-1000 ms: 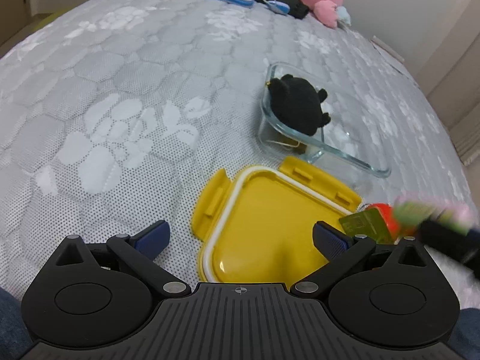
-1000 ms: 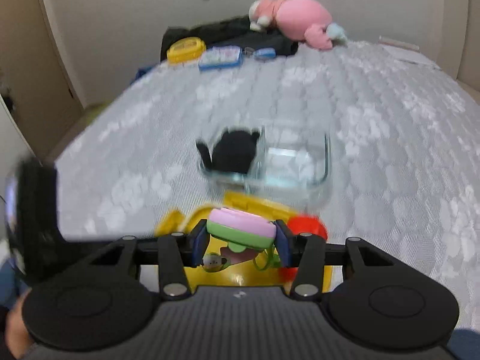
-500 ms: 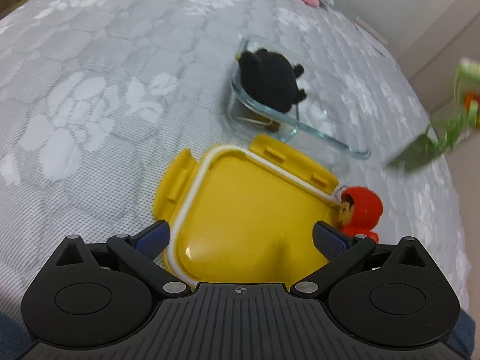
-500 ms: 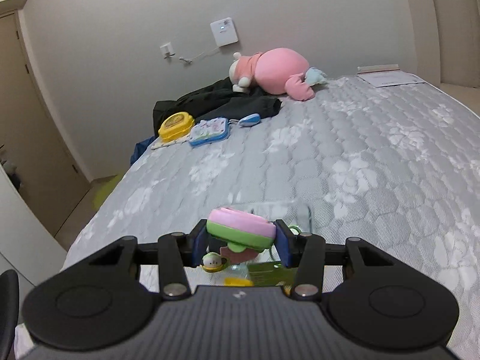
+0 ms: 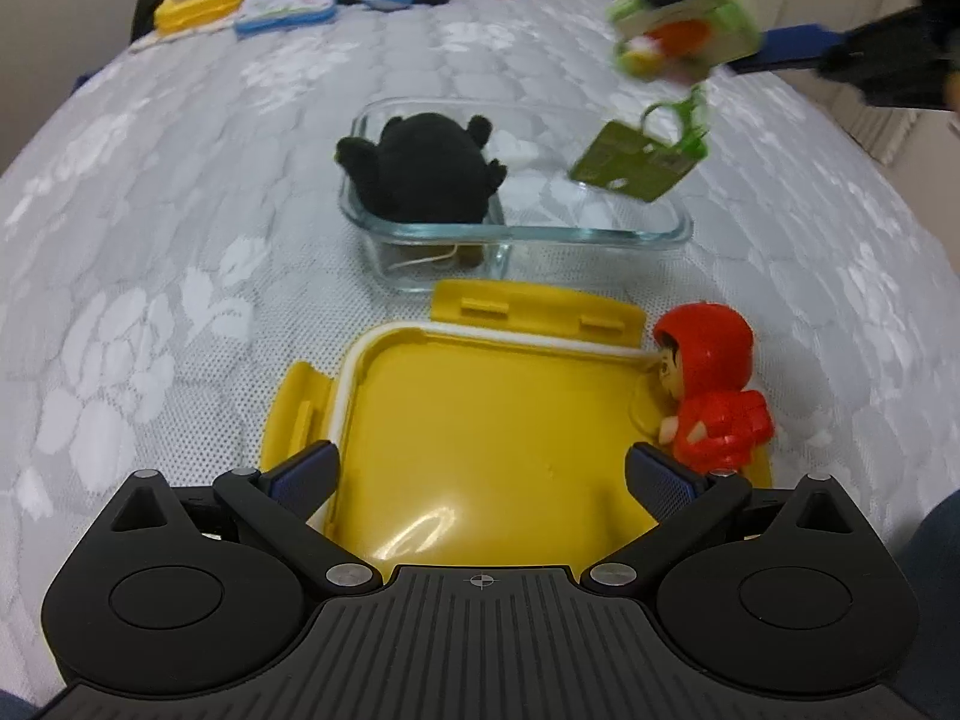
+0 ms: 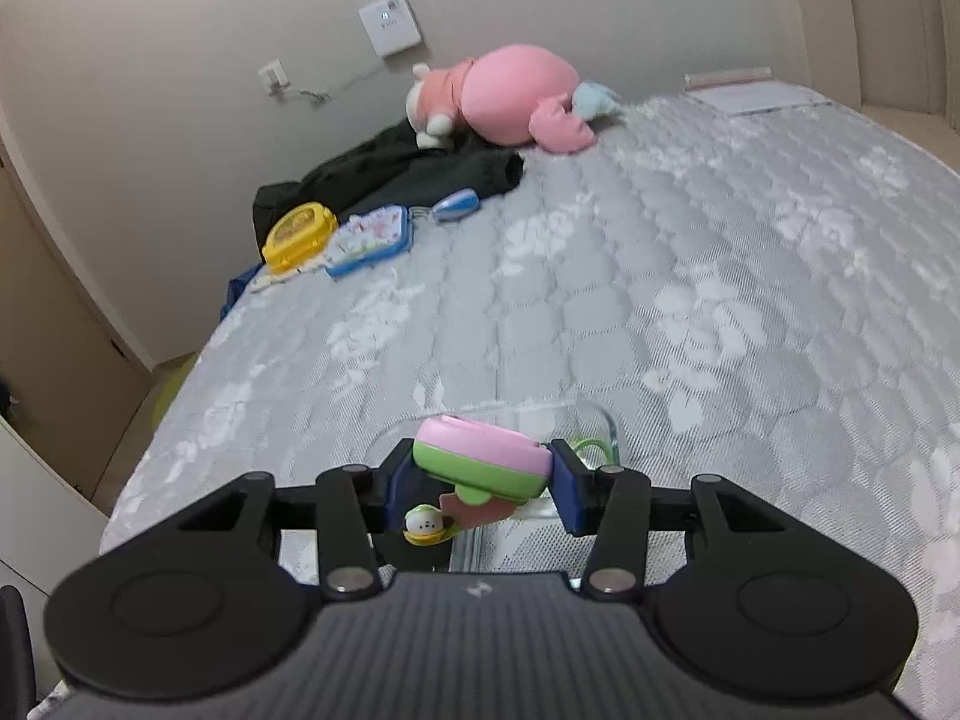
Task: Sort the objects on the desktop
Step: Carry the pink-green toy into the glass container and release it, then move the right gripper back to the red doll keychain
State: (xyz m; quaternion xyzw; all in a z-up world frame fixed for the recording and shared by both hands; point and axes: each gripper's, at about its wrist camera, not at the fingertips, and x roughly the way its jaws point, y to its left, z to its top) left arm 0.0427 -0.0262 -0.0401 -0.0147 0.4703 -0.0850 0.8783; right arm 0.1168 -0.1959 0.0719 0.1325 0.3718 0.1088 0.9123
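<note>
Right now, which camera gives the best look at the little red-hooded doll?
The left wrist view: the red-hooded doll lies in plain sight at the right edge of the yellow lid, face and jacket clear. The right wrist view does not show it at all.

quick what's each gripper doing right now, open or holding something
Left gripper: open, empty, over the yellow lid.
Right gripper: shut on the pink-and-green toy, above the glass container.
</note>
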